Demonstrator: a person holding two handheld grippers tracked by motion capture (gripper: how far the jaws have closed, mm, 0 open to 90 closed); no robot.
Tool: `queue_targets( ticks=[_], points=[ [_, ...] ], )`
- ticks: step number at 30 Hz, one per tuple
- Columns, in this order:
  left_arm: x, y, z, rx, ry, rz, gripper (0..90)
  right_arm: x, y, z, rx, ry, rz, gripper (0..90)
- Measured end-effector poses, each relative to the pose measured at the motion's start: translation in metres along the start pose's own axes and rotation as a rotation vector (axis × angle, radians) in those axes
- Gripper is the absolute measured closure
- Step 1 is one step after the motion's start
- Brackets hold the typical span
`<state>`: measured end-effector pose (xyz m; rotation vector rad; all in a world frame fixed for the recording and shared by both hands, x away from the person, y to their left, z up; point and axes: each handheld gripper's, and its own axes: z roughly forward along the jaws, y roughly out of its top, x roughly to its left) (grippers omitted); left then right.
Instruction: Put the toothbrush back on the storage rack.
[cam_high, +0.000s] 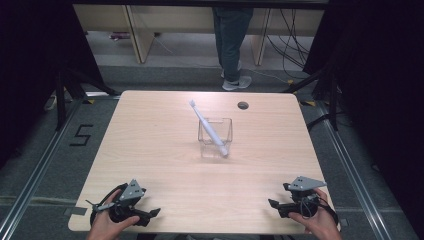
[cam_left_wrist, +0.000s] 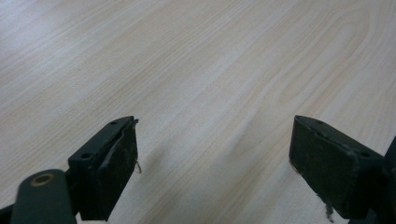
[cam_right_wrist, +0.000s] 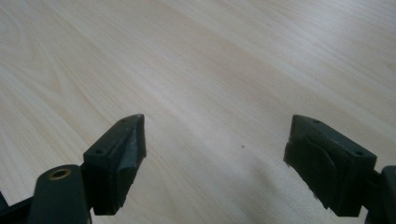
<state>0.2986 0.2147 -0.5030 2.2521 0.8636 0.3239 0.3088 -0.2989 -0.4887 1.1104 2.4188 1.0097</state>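
Observation:
A clear square container (cam_high: 215, 137) stands near the middle of the wooden table (cam_high: 150, 150). A white toothbrush (cam_high: 209, 128) leans in it, head up and pointing far left. My left gripper (cam_high: 150, 213) rests near the table's front left corner in a hand, open, with bare wood between its jaws (cam_left_wrist: 212, 154). At the front right, my right gripper (cam_high: 274, 204) sits in the other hand, also open, with nothing between its fingers (cam_right_wrist: 215, 154). Both grippers lie well short of the container.
A round cable hole (cam_high: 243, 105) sits in the table's far right part. Beyond the far edge a person (cam_high: 232, 40) stands on the floor, with cables (cam_high: 290, 45) and desk legs around. Dark stands flank the table on both sides.

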Motion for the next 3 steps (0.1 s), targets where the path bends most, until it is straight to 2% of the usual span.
queue_targets(
  ticks=[1, 2, 3],
  points=[
    [-0.0001, 0.0, -0.0001, 0.0, 0.0, 0.0, 15.1, -0.0019, 0.0001, 0.0002, -0.007, -0.004, -0.017, 20.4],
    [-0.0001, 0.0, -0.0001, -0.001, 0.0, 0.0, 15.1, -0.0017, 0.0004, 0.0002, -0.006, 0.001, -0.013, 20.4],
    [-0.0001, 0.0, -0.0002, 0.0, 0.0, 0.002, 15.1, 0.0006, -0.0003, -0.0006, 0.013, 0.005, 0.018, 20.4]
  ],
)
